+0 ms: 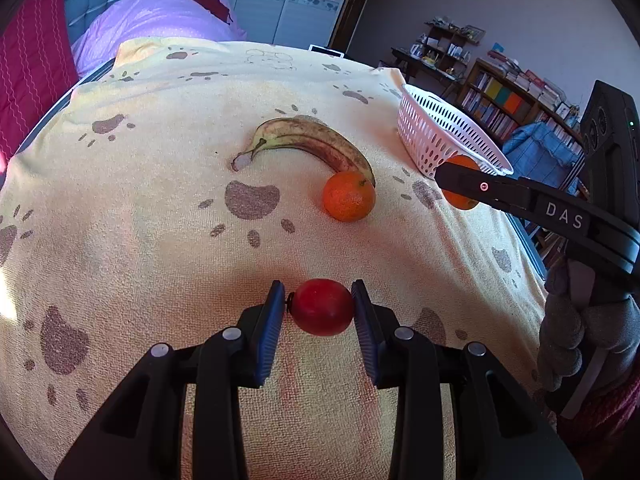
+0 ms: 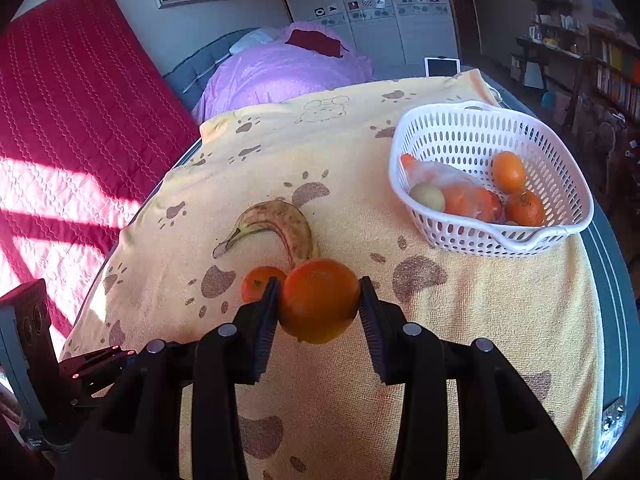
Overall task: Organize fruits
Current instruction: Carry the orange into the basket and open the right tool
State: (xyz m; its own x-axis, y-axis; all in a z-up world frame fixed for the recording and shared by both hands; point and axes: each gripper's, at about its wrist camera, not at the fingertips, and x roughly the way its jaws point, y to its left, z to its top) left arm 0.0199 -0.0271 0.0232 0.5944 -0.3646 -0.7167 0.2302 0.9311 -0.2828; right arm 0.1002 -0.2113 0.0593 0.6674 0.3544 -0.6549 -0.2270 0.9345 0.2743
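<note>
My left gripper [image 1: 320, 304] is shut on a red apple [image 1: 322, 307], held just above the yellow paw-print towel [image 1: 160, 208]. My right gripper [image 2: 319, 300] is shut on a large orange [image 2: 319, 300]; it also shows in the left wrist view [image 1: 462, 196], near the white basket [image 1: 440, 128]. A spotted banana [image 1: 308, 140] and a small mandarin [image 1: 349, 196] lie on the towel, touching. The basket [image 2: 568, 224] holds two mandarins [image 2: 524, 208], a pale fruit [image 2: 427, 197] and a bag of orange fruit [image 2: 464, 196].
The towel covers a table whose grey edge [image 2: 612, 280] runs close past the basket on the right. A bed with purple bedding [image 2: 276, 72] lies beyond, a red quilt [image 2: 60, 120] to the left, bookshelves [image 1: 516, 108] to the right.
</note>
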